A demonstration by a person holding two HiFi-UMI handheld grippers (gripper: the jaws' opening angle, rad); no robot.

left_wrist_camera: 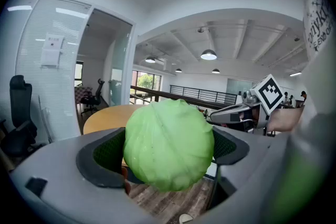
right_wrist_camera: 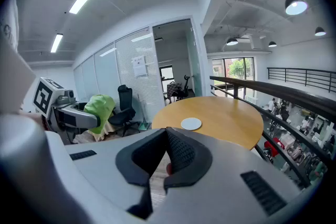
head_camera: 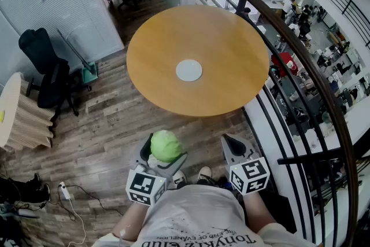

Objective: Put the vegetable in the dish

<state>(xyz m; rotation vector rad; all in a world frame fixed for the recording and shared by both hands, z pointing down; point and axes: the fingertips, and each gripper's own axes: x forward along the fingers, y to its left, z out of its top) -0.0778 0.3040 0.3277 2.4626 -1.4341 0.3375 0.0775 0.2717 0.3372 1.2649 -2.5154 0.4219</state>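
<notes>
Cabbage (head_camera: 166,145) sits between the jaws of our left gripper (left_wrist_camera: 169,152), and both pads press on its flanks. The jaws stand wide only because the round green head is wide. We judge the grip is taken across the middle so that the smooth ball cannot roll out forward or drop to the wooden floor below it. It hangs in the air, close to our body and short of the table (head_camera: 231,66), so the carry to the dish is not yet done.

Our right gripper (right_wrist_camera: 165,157) is just to the right of the left one, with its jaws pressed together and nothing between them. It has no job here, so we take it to be kept clear of the load. The left gripper view shows it off to that side, apart from the cabbage.

The dish (head_camera: 189,70) lies well ahead of both grippers, near the middle of the round table. It looks small, pale and flat, with nothing on it — a fair target, though a ball may roll on so shallow a plate.

By count we have one cabbage, one dish, one table and two grippers — one loaded, one idle.
</notes>
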